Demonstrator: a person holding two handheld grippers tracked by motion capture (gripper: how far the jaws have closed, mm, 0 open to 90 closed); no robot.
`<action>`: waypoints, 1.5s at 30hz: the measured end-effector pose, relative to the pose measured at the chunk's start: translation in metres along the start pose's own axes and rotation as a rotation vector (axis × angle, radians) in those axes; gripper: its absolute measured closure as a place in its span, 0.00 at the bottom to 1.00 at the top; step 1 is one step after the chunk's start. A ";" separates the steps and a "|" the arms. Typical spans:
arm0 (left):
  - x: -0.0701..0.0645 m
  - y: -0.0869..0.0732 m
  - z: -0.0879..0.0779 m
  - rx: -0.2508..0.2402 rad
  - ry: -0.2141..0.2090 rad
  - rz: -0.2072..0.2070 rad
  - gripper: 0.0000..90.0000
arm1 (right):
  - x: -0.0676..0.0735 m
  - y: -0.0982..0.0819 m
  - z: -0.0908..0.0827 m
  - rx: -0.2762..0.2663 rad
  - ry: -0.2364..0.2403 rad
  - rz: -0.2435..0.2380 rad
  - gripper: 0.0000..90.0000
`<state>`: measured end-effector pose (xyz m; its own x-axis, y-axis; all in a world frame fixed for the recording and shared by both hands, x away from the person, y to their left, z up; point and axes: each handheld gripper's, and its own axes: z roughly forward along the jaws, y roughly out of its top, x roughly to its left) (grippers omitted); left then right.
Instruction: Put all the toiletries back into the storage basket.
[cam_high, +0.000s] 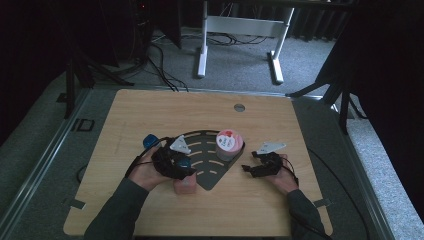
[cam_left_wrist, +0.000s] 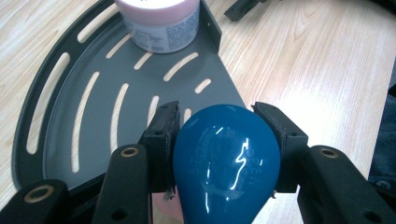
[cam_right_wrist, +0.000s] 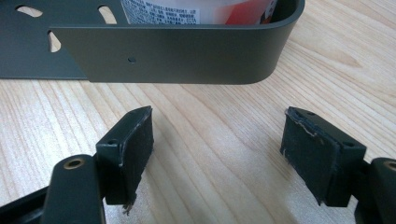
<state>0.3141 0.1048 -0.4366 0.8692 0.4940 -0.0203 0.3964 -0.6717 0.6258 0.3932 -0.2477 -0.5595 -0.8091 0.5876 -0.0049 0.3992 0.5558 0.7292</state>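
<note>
My left gripper (cam_left_wrist: 219, 114) is shut on a glossy blue egg-shaped object (cam_left_wrist: 224, 163), its pads pressing both sides. It hangs over the pointed near corner of a dark grey slotted fan-shaped tray (cam_left_wrist: 205, 65). From above, this gripper (cam_high: 184, 166) sits at the tray's (cam_high: 210, 175) left edge, just above a pink block (cam_high: 185, 186). A pink-lidded jar (cam_high: 229, 145) stands at the back right of the tray. My right gripper (cam_high: 250, 161) rests on the table to the right of the tray. Its jaws (cam_right_wrist: 222, 119) stand open with only bare wood between them, facing the tray's outer wall (cam_right_wrist: 177, 51).
A second blue rounded thing (cam_high: 150, 141) lies beside the left hand. The wooden table (cam_high: 150, 110) has a small round hole (cam_high: 239, 107) near its far edge. Beyond it stand a white desk frame (cam_high: 240, 30) and cables on the floor.
</note>
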 end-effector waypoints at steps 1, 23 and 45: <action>-0.001 0.001 0.001 -0.001 -0.001 0.003 0.59 | 0.000 0.000 0.000 0.000 0.000 0.000 0.28; -0.005 0.022 0.012 -0.017 -0.026 0.022 0.59 | 0.000 0.000 0.000 0.001 0.001 0.000 0.27; 0.001 0.041 0.025 -0.006 -0.032 0.019 0.59 | 0.000 0.000 0.000 0.001 0.002 -0.001 0.27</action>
<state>0.3387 0.0635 -0.4304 0.8854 0.4636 -0.0330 0.3781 -0.6773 0.6311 0.3933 -0.2476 -0.5595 -0.8103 0.5860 -0.0038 0.3992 0.5568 0.7284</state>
